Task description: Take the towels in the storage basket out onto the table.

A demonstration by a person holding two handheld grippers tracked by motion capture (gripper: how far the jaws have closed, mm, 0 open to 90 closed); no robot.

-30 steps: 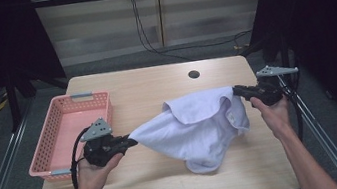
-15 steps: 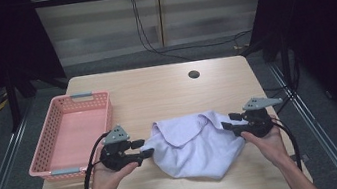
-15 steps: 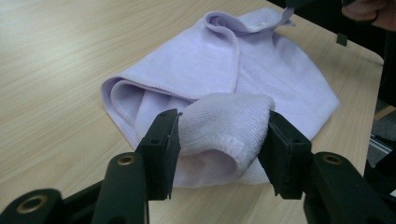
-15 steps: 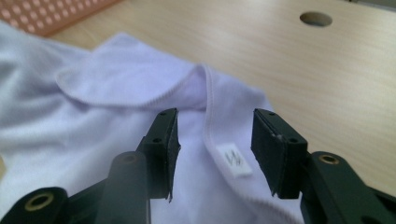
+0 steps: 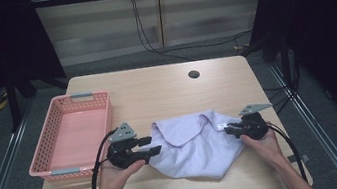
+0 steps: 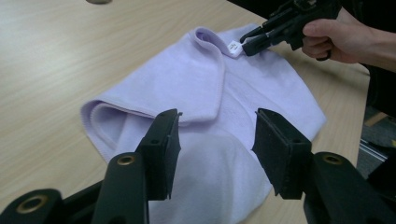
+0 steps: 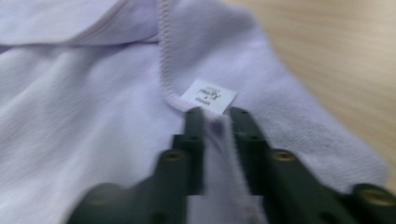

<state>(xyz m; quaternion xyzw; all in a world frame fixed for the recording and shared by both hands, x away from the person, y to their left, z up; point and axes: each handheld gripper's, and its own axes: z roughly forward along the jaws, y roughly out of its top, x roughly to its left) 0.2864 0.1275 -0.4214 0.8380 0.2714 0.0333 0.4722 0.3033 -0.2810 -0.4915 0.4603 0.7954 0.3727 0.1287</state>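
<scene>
Your two hand-held grippers meet a lavender towel on the wooden worktop.

Your right hand-held gripper (image 5: 231, 129) is clamped on the hem of the lavender towel (image 5: 195, 142), just beside its white label (image 7: 208, 95). Your left hand-held gripper (image 5: 152, 145) has its jaws spread apart over the towel's opposite edge, gripping nothing. The towel lies crumpled and partly folded near the front of the worktop (image 5: 165, 87), between both of your hands. A pink basket (image 5: 79, 133) sits to the left, near your left hand (image 5: 117, 173).
</scene>
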